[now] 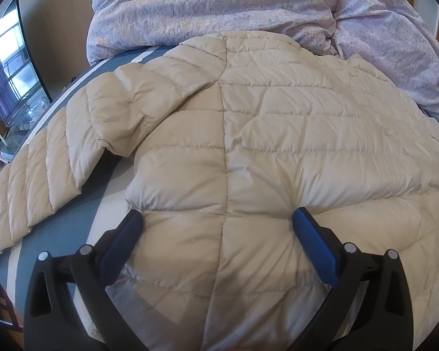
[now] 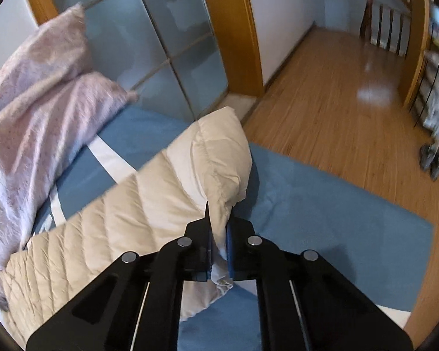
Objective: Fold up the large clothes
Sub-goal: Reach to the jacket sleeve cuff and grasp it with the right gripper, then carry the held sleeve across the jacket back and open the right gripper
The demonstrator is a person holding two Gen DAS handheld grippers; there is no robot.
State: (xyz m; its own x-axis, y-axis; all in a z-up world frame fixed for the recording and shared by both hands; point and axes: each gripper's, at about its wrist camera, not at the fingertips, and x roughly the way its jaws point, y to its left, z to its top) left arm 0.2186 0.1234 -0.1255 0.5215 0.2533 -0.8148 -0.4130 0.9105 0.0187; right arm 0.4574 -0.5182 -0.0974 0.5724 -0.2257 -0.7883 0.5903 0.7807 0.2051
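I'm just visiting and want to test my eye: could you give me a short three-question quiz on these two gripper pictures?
1. True or false: the left gripper is open, pressing on the cream puffer jacket.
2. What does the right gripper pinch? A) lilac duvet B) sleeve cuff C) blue sheet
3. Fill in: the jacket lies on a ____.

Key: 1 true; 2 B; 3 bed.
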